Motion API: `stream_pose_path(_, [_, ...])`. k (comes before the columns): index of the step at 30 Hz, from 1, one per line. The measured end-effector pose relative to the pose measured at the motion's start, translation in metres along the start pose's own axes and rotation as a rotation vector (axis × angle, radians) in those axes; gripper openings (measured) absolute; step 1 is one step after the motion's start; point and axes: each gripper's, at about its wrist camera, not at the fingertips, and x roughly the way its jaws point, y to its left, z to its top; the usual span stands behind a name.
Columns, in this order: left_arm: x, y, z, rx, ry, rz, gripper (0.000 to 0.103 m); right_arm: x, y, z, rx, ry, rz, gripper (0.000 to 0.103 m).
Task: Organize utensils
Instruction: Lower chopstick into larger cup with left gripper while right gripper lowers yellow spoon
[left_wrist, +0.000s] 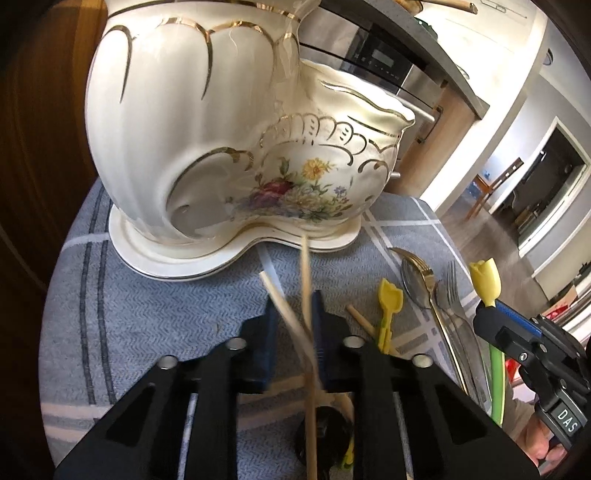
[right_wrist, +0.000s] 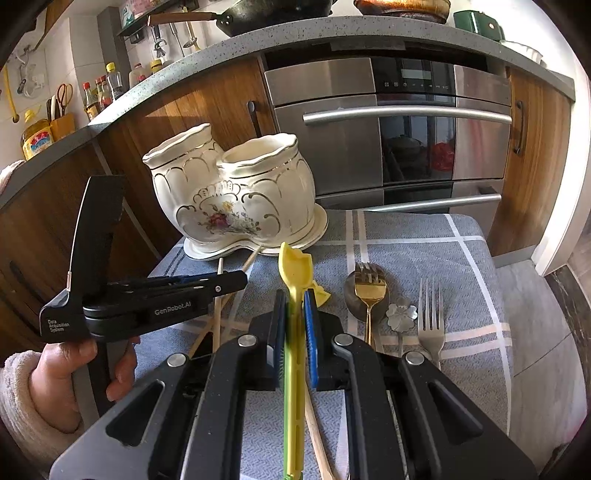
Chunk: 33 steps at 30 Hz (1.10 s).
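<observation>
Centrally, the desk (right_wrist: 461, 258) carries a two-pot holder (right_wrist: 236, 195) at its back; forks (right_wrist: 430, 317) lie in front. Left fingers (left_wrist: 291, 314) are clenched on chopsticks (left_wrist: 304, 280); right fingers (right_wrist: 293, 306) are clenched on a yellow pick (right_wrist: 293, 280).

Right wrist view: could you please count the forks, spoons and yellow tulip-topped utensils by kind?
Forks: 2 (gold fork, silver fork)
Spoons: 1
Yellow tulip-topped utensils: 2 (gripped one, loose one)
Total: 5
</observation>
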Motion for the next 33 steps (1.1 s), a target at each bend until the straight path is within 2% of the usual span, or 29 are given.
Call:
stream_pose_path(9, [-0.013,-0.005,0.000,0.016,-0.040,-0.007,0.010,-0.003,0.004,-0.001,-0.020,-0.015,0.000,0.010])
stream_pose_path(12, [-0.018,-0.007,-0.001,0.027,-0.054,-0.013,0.004,-0.003,0.005,-0.001,-0.027,-0.018,-0.002,0.010])
stream_pose_path(18, [-0.036,-0.016,-0.002,0.051,-0.087,-0.040,0.004,-0.007,0.007,-0.001,-0.037,-0.041,-0.002,0.010])
stream_pose_path(26, [-0.082,-0.027,0.001,0.079,-0.168,-0.098,0.004,-0.018,0.009,0.005,-0.019,-0.093,0.043,0.010])
stream_pose_path(33, [-0.133,-0.038,0.020,0.140,-0.270,-0.116,0.004,-0.035,0.021,0.035,-0.033,-0.186,0.078,0.010])
